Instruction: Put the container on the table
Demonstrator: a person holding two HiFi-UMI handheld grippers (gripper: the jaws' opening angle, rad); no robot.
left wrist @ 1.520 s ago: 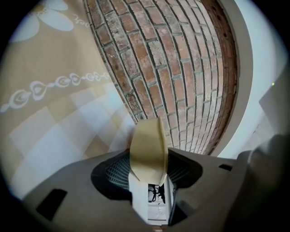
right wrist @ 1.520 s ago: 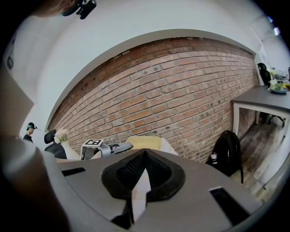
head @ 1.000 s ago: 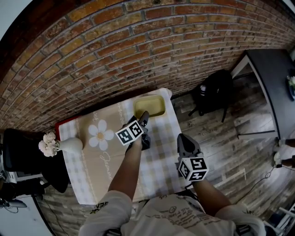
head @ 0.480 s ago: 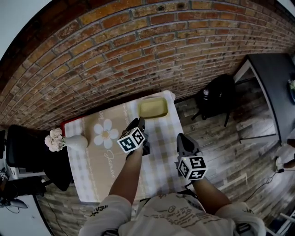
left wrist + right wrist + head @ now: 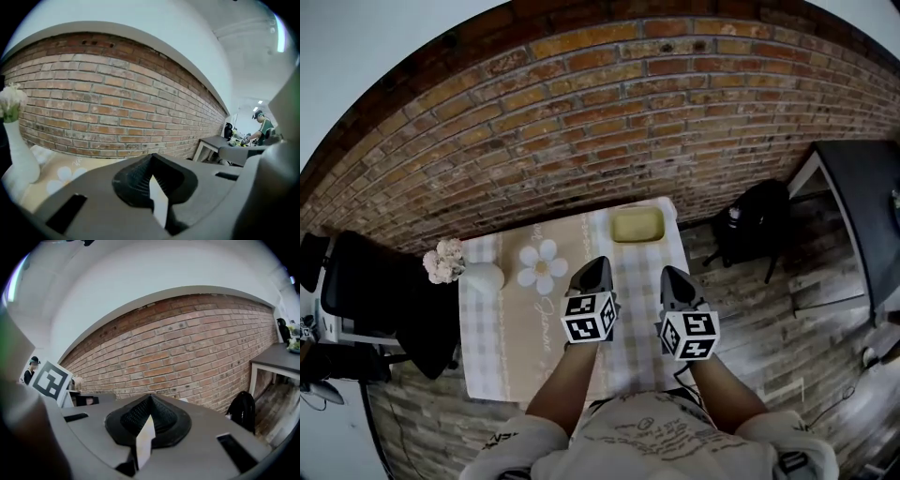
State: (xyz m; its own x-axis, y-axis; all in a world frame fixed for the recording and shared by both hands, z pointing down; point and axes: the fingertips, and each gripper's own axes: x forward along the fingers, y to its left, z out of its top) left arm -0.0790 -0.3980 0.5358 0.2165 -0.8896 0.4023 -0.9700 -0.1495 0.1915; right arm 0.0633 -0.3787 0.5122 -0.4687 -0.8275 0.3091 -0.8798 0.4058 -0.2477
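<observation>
Yellow container [image 5: 637, 225] on table [image 5: 487, 356], far right corner; white vase [image 5: 483, 277] holds flowers [image 5: 442, 262].

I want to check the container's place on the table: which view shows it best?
The head view: the yellow container shows whole, on the table at its end near the brick wall. Neither gripper view shows it; both look mostly at the wall.

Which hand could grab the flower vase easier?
Probably the left. The vase stands on the table's left side, nearer the left gripper; the right gripper would have to cross over. Both are shut and empty.
</observation>
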